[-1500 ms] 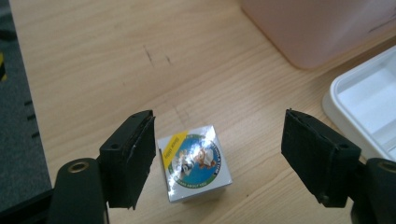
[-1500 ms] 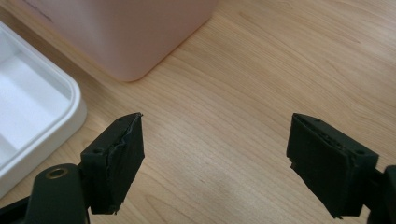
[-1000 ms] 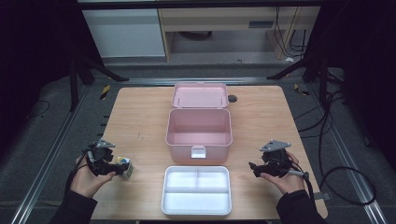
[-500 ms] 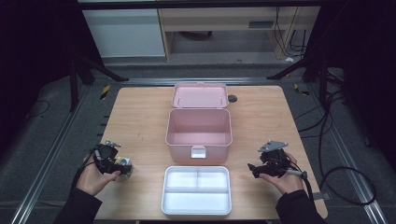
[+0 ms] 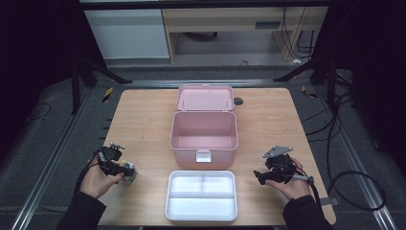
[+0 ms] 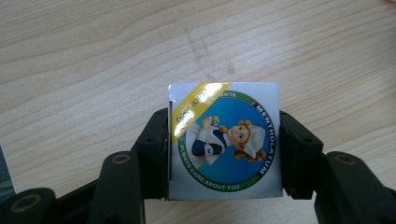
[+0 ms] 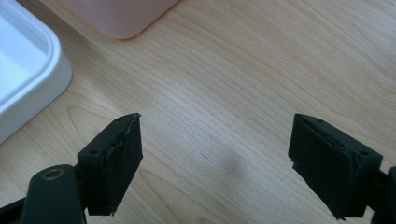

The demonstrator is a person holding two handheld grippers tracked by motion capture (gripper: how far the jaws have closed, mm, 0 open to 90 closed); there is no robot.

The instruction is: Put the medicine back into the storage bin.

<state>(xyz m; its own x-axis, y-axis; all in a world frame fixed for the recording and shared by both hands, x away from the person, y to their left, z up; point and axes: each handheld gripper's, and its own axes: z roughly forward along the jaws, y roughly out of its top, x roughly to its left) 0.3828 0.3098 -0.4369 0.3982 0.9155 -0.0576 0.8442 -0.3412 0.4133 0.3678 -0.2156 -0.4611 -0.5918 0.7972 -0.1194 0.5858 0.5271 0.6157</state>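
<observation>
Left gripper [image 6: 224, 154] jaws have just been closing on the small square white Mentholatum carton [image 6: 224, 140], at the wooden table's [image 5: 143, 120] left edge. Pads sit at its flanks; thin card may crush or skew. Right gripper [image 7: 215, 163] wide, empty.

A pale wooden table [image 5: 143, 115] stands on dark grey floor [image 5: 43, 143]; a light wooden cabinet [image 5: 225, 24] sits behind it, dimly lit.

My right gripper [image 7: 215, 163] with black jaws spread wide over pale wooden table [image 7: 261, 65], nothing between them, white plastic tray's rounded corner [image 7: 44, 74] upper left, pink box's corner [image 7: 121, 16] above
</observation>
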